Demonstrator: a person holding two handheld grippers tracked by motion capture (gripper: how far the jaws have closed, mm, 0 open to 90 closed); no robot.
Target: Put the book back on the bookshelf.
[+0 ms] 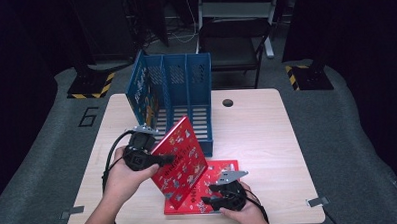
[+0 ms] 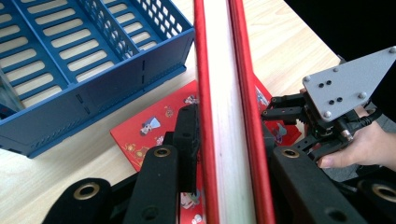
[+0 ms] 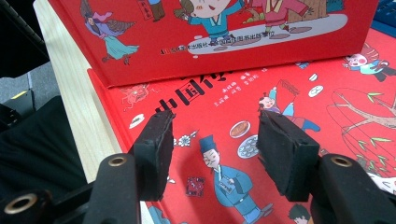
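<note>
A red picture book (image 1: 180,160) stands tilted on one corner, lifted off a second red book (image 1: 221,171) that lies flat at the table's front. My left gripper (image 1: 163,160) is shut on the raised book's edge; its page block (image 2: 229,112) runs between the jaws in the left gripper view. My right gripper (image 1: 208,200) hovers open just above the flat book (image 3: 280,93), jaws apart with nothing between them. The raised book's cover (image 3: 210,32) fills the top of the right gripper view. The right gripper (image 2: 271,112) appears also in the left gripper view.
A blue slotted file rack (image 1: 178,97) lies on the wooden table (image 1: 257,135) behind the books, with another book (image 1: 145,91) leaning in its left compartment. A dark chair (image 1: 234,40) stands beyond the table. The table's right half is bare wood.
</note>
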